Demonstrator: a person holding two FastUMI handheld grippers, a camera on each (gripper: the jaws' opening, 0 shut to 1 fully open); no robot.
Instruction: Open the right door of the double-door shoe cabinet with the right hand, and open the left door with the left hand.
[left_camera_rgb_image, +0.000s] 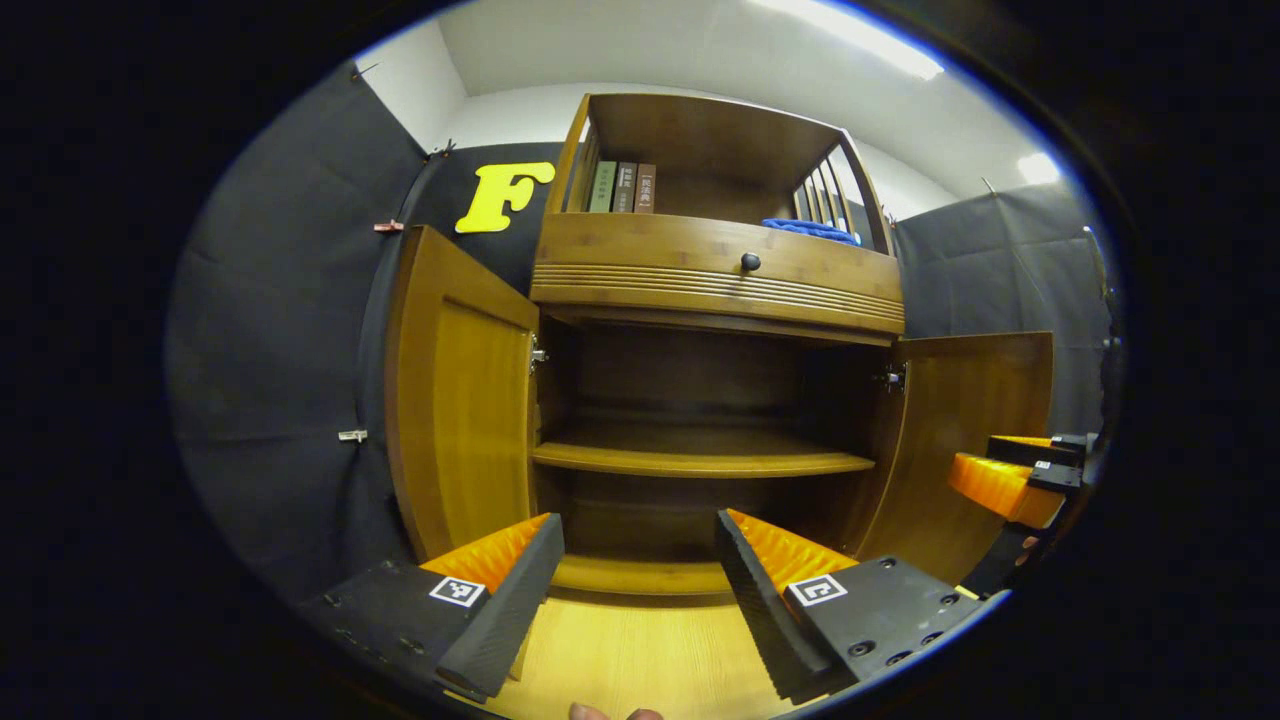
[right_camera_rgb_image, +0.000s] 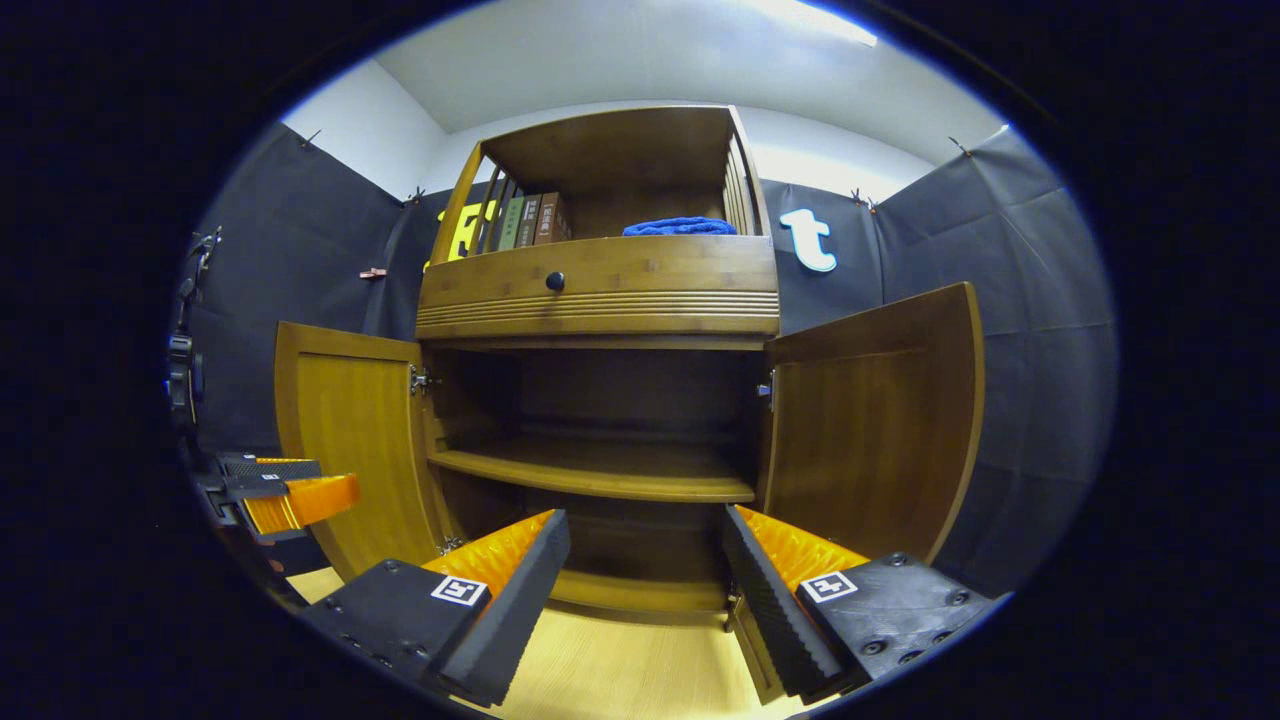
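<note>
Both doors (left_camera_rgb_image: 460, 400) (right_camera_rgb_image: 880, 420) of the shoe cabinet (right_camera_rgb_image: 600, 290) swung wide, left gripper (left_camera_rgb_image: 640, 580) and right gripper (right_camera_rgb_image: 645, 580) gaping and holding nothing: best backed away straight, clear of both.

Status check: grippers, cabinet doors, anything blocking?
Left gripper open, right gripper open, both holding nothing. Left door and right door swung open. Nothing in the way.

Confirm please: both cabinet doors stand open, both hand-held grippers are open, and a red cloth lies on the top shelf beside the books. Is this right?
Not quite: the cloth is blue, not red, as the right gripper view shows. The rest holds: the left door and right door stand open, the left hand-held gripper and right hand-held gripper are open, and the books share that shelf.
</note>
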